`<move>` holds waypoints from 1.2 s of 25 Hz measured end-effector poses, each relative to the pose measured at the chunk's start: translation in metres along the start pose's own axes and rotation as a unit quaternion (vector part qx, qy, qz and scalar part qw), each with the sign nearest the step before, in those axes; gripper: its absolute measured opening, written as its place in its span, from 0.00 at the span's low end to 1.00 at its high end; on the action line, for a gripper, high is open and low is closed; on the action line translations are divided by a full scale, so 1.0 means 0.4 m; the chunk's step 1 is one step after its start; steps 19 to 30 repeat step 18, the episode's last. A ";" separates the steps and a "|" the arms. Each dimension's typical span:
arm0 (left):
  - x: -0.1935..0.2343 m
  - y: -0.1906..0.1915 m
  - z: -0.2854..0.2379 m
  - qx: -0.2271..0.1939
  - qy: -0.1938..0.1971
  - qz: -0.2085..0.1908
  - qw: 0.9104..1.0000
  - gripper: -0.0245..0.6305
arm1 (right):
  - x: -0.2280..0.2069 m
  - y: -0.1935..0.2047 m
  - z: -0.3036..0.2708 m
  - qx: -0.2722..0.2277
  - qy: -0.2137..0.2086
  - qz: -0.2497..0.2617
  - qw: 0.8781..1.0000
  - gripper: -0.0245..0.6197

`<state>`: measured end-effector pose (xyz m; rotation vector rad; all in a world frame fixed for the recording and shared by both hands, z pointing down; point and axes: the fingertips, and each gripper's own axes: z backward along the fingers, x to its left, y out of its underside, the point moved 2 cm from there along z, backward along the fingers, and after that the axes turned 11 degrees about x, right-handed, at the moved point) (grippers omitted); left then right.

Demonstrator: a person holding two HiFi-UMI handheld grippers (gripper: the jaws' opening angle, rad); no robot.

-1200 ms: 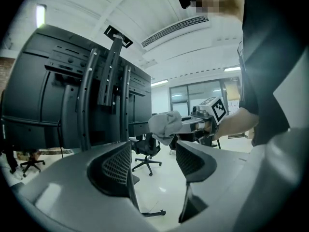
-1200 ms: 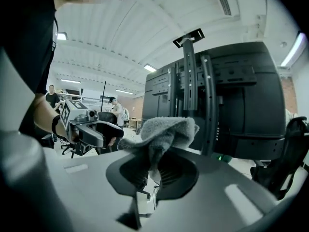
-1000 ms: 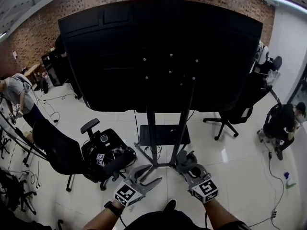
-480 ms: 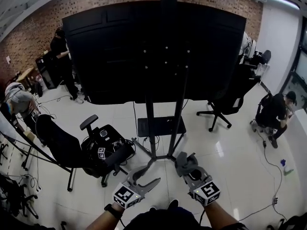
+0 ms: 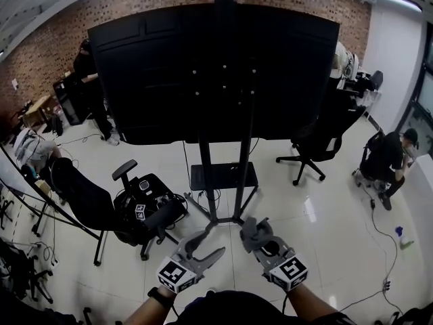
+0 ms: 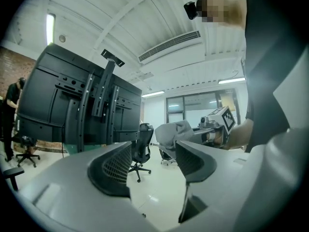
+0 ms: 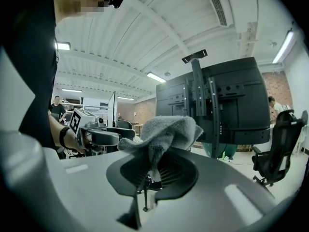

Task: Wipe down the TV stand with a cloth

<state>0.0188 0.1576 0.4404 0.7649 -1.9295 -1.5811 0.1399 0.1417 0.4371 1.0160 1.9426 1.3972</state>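
The TV stand (image 5: 205, 181) rises in front of me on two dark poles, with a low black shelf (image 5: 223, 177) and a big black screen (image 5: 216, 73) seen from behind. My right gripper (image 5: 256, 234) is shut on a crumpled grey cloth (image 5: 249, 227), held short of the stand's foot. In the right gripper view the cloth (image 7: 164, 129) bulges up out of the shut right gripper (image 7: 154, 164), with the stand (image 7: 212, 105) beyond. My left gripper (image 5: 211, 242) hangs beside it, open and with nothing in it. The left gripper view shows the left gripper (image 6: 154, 148) with its jaws apart.
A black office chair (image 5: 145, 212) loaded with gear stands to the left of the stand. Another chair (image 5: 314, 147) is at the right. A person (image 5: 385, 164) crouches at the far right; others stand at the left. Cables and a blue bottle (image 5: 399, 232) lie on the white floor.
Both grippers have come closer to the stand, which now fills more of the head view. The cloth stays gripped in the right gripper. The people at the left have shifted.
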 end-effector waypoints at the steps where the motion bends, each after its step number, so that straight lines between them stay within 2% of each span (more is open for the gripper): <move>1: -0.008 -0.004 -0.007 0.001 0.000 -0.001 1.000 0.50 | -0.007 0.010 0.007 -0.001 -0.002 -0.006 1.000 0.08; 12: -0.052 0.002 -0.037 0.009 -0.015 -0.003 1.000 0.50 | -0.016 0.049 0.037 0.001 -0.028 -0.009 1.000 0.08; 30: -0.065 -0.007 -0.046 0.009 -0.015 -0.008 1.000 0.50 | -0.016 0.046 0.052 -0.006 -0.032 -0.014 0.999 0.08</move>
